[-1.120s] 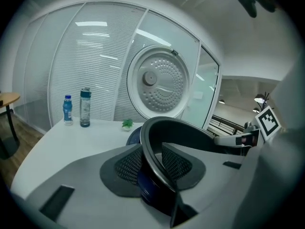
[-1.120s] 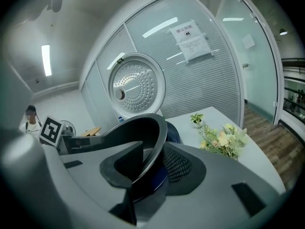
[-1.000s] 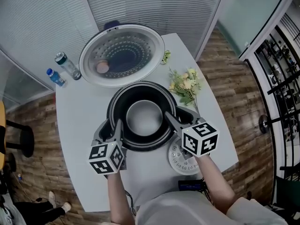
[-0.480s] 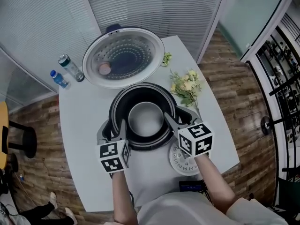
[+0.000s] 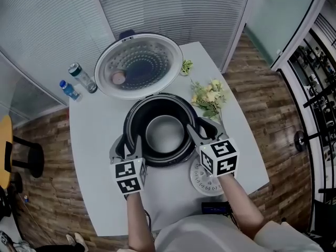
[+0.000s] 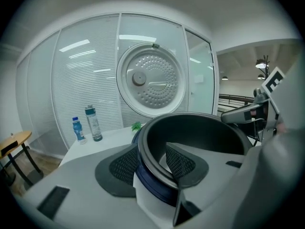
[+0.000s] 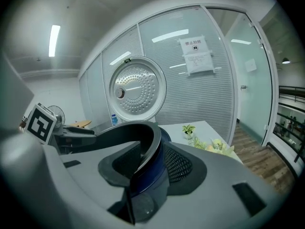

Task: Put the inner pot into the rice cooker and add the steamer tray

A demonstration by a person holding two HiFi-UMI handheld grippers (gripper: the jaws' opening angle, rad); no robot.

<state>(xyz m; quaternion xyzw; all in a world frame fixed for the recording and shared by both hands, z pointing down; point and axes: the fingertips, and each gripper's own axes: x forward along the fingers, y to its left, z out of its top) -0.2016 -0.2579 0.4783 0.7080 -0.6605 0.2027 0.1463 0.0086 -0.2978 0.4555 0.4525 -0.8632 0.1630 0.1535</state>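
Note:
The dark inner pot (image 5: 164,134) sits inside the rice cooker (image 5: 118,146), whose round lid (image 5: 139,64) stands open behind it. My left gripper (image 5: 133,144) straddles the pot's left rim (image 6: 157,168), one pad outside and one inside. My right gripper (image 5: 193,134) straddles the right rim (image 7: 150,149) in the same way. Both pairs of jaws have just been opening, and the pads stand off the rim. The white perforated steamer tray (image 5: 198,180) lies flat on the table, partly under my right gripper's marker cube.
Two bottles (image 5: 82,77) stand at the table's (image 5: 100,188) left back corner. A bunch of flowers (image 5: 209,98) lies right of the cooker, and a small green plant (image 5: 186,65) sits by the lid. A black device (image 5: 215,208) lies at the near edge.
Both grippers have stayed at the pot's rim and rolled slightly. Their jaws stand a little wider apart than before. The pot has not moved.

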